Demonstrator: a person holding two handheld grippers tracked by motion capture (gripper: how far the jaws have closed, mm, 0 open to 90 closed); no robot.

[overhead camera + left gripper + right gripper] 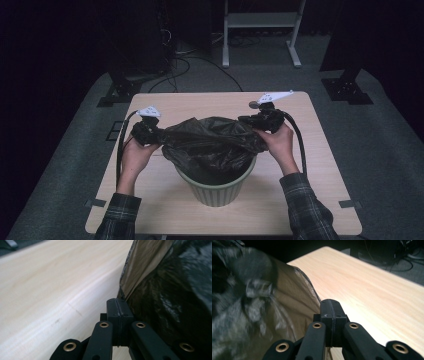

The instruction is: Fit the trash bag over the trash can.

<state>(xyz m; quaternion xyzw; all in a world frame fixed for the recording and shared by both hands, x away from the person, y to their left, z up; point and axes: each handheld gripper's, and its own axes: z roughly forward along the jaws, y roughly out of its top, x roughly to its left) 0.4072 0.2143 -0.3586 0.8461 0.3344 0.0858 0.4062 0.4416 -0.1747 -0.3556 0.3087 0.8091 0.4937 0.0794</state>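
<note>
A person at a pale wooden desk (320, 165) stretches a black bin bag (212, 140) over a green ribbed wastebasket (217, 187) that stands near the middle of the desk. Both forearms, in plaid sleeves, come in from the near edge and angle inward, with the hands raised to the level of the basket's rim. The left gripper (146, 131) sits at the bag's left edge and the right gripper (260, 120) at its right edge, the plastic pulled taut between them above the basket's mouth. In the left gripper view the fingers (113, 312) are pressed together with the bag's edge running into them; in the right gripper view the fingers (337, 312) are likewise closed tight, the blurred film meeting them from the left
</note>
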